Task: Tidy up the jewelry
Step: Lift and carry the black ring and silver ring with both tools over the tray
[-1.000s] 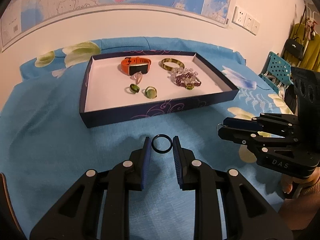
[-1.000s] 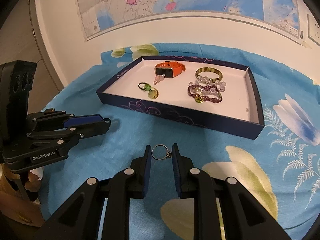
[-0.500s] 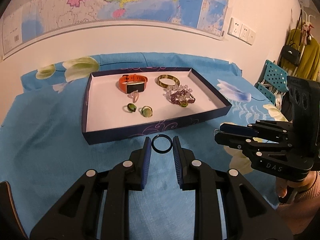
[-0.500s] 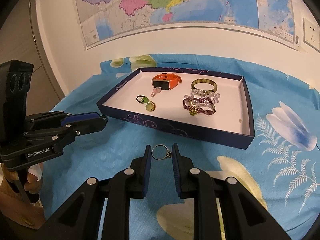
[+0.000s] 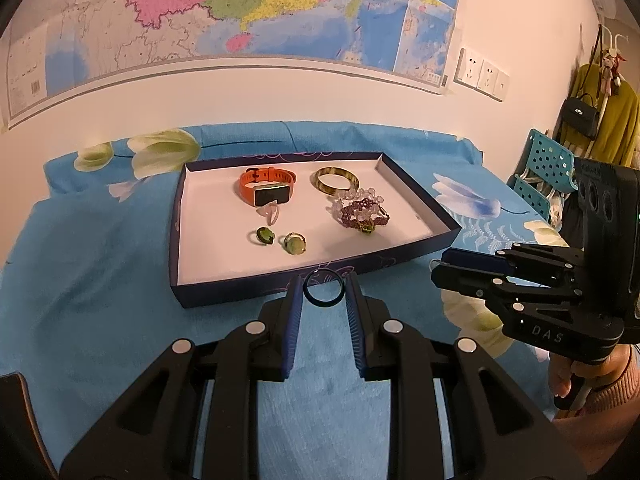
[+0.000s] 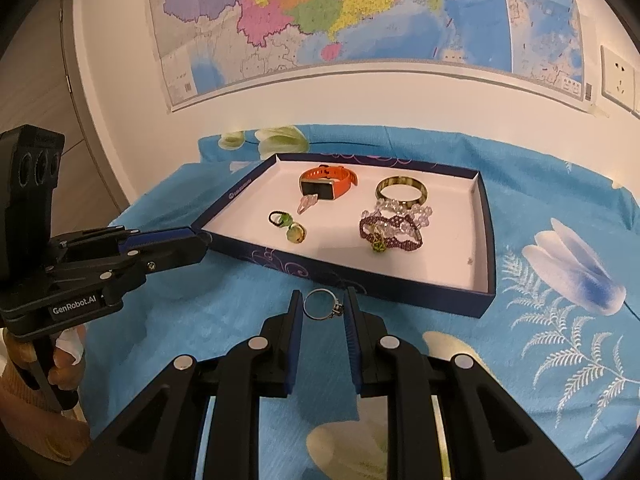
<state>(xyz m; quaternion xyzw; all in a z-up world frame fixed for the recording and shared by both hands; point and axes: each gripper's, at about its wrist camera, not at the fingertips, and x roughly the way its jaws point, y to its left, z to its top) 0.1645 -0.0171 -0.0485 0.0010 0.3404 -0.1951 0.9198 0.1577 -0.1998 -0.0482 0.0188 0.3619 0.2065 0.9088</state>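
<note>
Black ring (image 5: 323,294) pinched in left tool (image 5: 323,300) (right tool (image 6: 323,307) grips silver ring (image 6: 320,305)) before tray edge (image 5: 280,292).

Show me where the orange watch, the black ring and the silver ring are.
orange watch (image 5: 272,193): left wrist view, on its dark screen.
black ring (image 5: 323,289): left wrist view, on its lower band.
silver ring (image 6: 320,304): right wrist view, on its band.

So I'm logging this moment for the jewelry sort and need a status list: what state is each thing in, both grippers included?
Left gripper: jaws shut on black ring.
Right gripper: jaws shut on silver ring.
Tray: open, on the blue cloth.
Watch: in tray, strap fastened in a loop.
Bangle: lying flat in tray.
Beaded bracelets: heaped together in tray.
Two green rings: in tray, side by side.
</note>
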